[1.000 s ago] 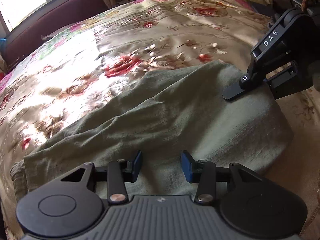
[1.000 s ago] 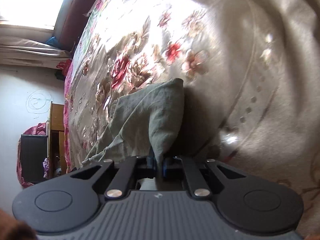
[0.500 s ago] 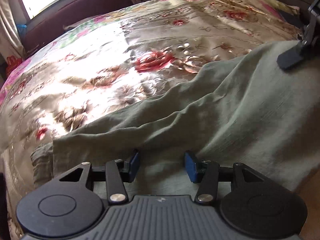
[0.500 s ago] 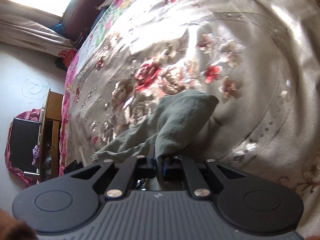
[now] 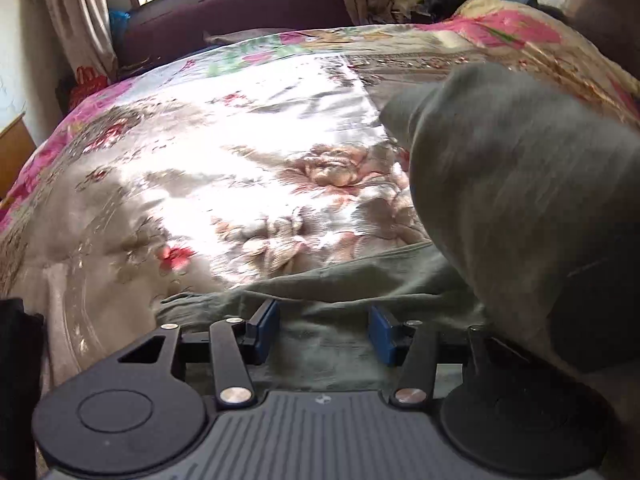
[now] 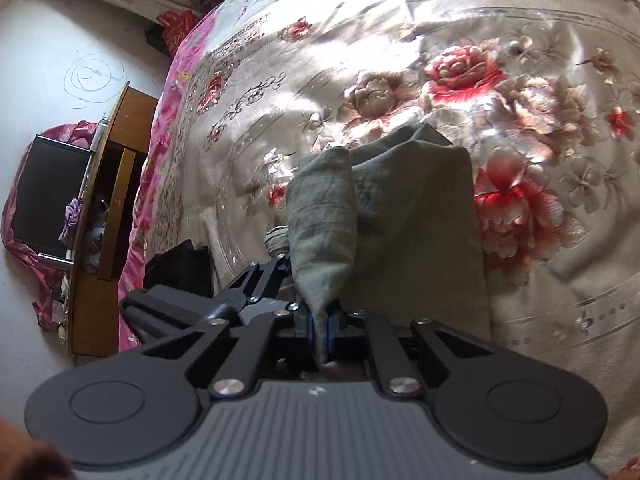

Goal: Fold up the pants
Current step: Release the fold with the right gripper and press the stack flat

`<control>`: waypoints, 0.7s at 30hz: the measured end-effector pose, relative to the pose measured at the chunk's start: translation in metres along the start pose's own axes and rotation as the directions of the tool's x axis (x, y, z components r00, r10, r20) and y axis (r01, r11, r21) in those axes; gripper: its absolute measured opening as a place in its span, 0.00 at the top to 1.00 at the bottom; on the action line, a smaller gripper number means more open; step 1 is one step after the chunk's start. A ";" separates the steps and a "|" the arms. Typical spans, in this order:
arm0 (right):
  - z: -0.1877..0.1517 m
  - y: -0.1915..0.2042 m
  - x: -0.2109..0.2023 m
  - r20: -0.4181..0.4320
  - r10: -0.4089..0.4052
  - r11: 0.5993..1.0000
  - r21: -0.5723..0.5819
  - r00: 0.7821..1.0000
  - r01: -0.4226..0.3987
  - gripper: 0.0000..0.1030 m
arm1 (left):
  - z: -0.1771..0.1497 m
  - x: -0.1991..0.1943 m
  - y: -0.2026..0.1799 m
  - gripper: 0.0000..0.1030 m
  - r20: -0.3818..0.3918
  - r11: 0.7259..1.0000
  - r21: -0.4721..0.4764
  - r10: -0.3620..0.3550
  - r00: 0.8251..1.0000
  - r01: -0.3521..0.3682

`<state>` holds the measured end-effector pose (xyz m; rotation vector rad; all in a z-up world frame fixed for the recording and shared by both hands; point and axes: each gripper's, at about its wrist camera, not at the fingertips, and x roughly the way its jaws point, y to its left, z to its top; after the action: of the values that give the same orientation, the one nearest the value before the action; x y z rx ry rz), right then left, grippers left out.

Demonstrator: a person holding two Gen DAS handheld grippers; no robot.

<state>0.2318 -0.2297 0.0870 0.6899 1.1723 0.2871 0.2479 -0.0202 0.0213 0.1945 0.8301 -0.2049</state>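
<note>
Grey-green pants [image 5: 340, 284] lie on a floral bedspread [image 5: 240, 168]. My right gripper [image 6: 320, 320] is shut on a pinched end of the pants [image 6: 400, 208], holding it up off the bed. In the left wrist view that lifted cloth [image 5: 520, 200] hangs as a blurred mass at the right. My left gripper [image 5: 324, 320] is open, its blue pads [image 5: 266, 328] apart over the flat part of the pants with no cloth pinched between them. In the right wrist view the left gripper [image 6: 276, 264] shows just left of the hanging fold.
The bed [image 6: 520, 60] fills both views. A maroon padded board [image 5: 232, 16] under a window and curtains [image 5: 76, 20] bound its far side. A wooden cabinet [image 6: 108, 208] stands off the bed's edge, and a black item [image 6: 180, 264] lies at that edge.
The right gripper has lifted its end of the pants and carried it over towards the left gripper. The left gripper has slid along the pants and its jaws stand slightly wider.
</note>
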 end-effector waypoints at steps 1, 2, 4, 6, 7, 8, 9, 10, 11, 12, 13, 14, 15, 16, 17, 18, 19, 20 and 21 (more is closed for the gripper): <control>-0.001 0.005 0.008 0.003 -0.003 1.000 -0.001 1.000 0.003 0.92 | -0.003 -0.005 0.011 0.39 0.005 1.000 -0.017 0.000 1.000 0.000; -0.002 0.010 0.015 0.005 -0.005 1.000 0.000 1.000 0.005 0.92 | -0.008 -0.012 0.024 0.39 0.013 1.000 -0.027 0.007 1.000 -0.007; -0.003 0.014 0.030 0.002 -0.005 1.000 0.012 1.000 0.005 0.92 | -0.020 -0.025 0.047 0.39 0.018 0.999 -0.034 0.008 1.000 -0.007; -0.003 0.021 0.044 0.012 -0.036 0.999 0.015 0.999 0.036 0.92 | -0.030 -0.036 0.065 0.39 0.018 0.999 -0.047 0.005 1.000 -0.004; -0.004 0.024 0.051 0.014 -0.057 0.998 0.016 0.998 0.057 0.91 | -0.035 -0.045 0.071 0.39 0.017 0.998 -0.057 -0.003 1.000 0.004; -0.004 0.028 0.060 0.008 -0.069 0.998 0.015 0.998 0.069 0.88 | -0.040 -0.052 0.077 0.39 0.017 0.998 -0.066 -0.014 1.000 0.015; -0.005 0.031 0.068 -0.004 -0.069 0.997 0.015 0.998 0.069 0.86 | -0.044 -0.058 0.081 0.39 0.016 0.997 -0.075 -0.027 0.999 0.029; -0.007 0.035 0.076 -0.022 -0.072 0.997 0.011 0.997 0.072 0.86 | -0.048 -0.064 0.085 0.39 0.015 0.996 -0.084 -0.041 0.999 0.042; -0.009 0.039 0.085 -0.047 -0.072 0.997 0.003 0.996 0.072 0.86 | -0.053 -0.069 0.087 0.39 0.010 0.994 -0.092 -0.055 0.998 0.056; -0.012 0.044 0.092 -0.066 -0.057 0.998 -0.002 0.996 0.057 0.86 | -0.056 -0.073 0.088 0.39 0.005 0.993 -0.098 -0.068 0.998 0.068; -0.014 0.047 0.097 -0.077 -0.046 0.999 -0.011 0.996 0.045 0.86 | -0.061 -0.077 0.088 0.39 -0.003 0.991 -0.101 -0.083 0.997 0.083; -0.015 0.051 0.100 -0.081 -0.043 0.999 -0.026 0.996 0.041 0.86 | -0.064 -0.080 0.088 0.39 -0.009 0.991 -0.101 -0.092 0.996 0.090; -0.015 0.056 0.101 -0.080 -0.051 0.998 -0.047 0.996 0.047 0.86 | -0.068 -0.083 0.087 0.39 -0.016 0.991 -0.101 -0.095 0.995 0.093; -0.014 0.059 0.102 -0.076 -0.059 0.996 -0.066 0.995 0.054 0.86 | -0.071 -0.086 0.087 0.39 -0.022 0.990 -0.102 -0.101 0.995 0.098; -0.013 0.061 0.101 -0.069 -0.073 0.994 -0.092 0.995 0.067 0.86 | -0.074 -0.088 0.087 0.39 -0.027 0.988 -0.108 -0.111 0.993 0.107; -0.010 0.064 0.100 -0.062 -0.089 0.989 -0.123 0.994 0.081 0.86 | -0.076 -0.089 0.086 0.39 -0.032 0.986 -0.119 -0.122 0.992 0.118; -0.006 0.067 0.099 -0.054 -0.107 0.980 -0.174 0.993 0.096 0.86 | -0.076 -0.090 0.086 0.39 -0.036 0.982 -0.135 -0.137 0.990 0.131; -0.001 0.070 0.099 -0.049 -0.122 0.966 -0.236 0.991 0.107 0.85 | -0.077 -0.092 0.087 0.39 -0.037 0.978 -0.150 -0.151 0.988 0.144; 0.004 0.073 0.099 -0.050 -0.138 0.946 -0.303 0.989 0.117 0.82 | -0.077 -0.093 0.088 0.39 -0.036 0.974 -0.166 -0.165 0.986 0.157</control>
<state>0.2833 -0.1206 0.0599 0.3386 1.2037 0.3729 0.1549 0.0935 0.0476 -0.0216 0.9081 -0.2839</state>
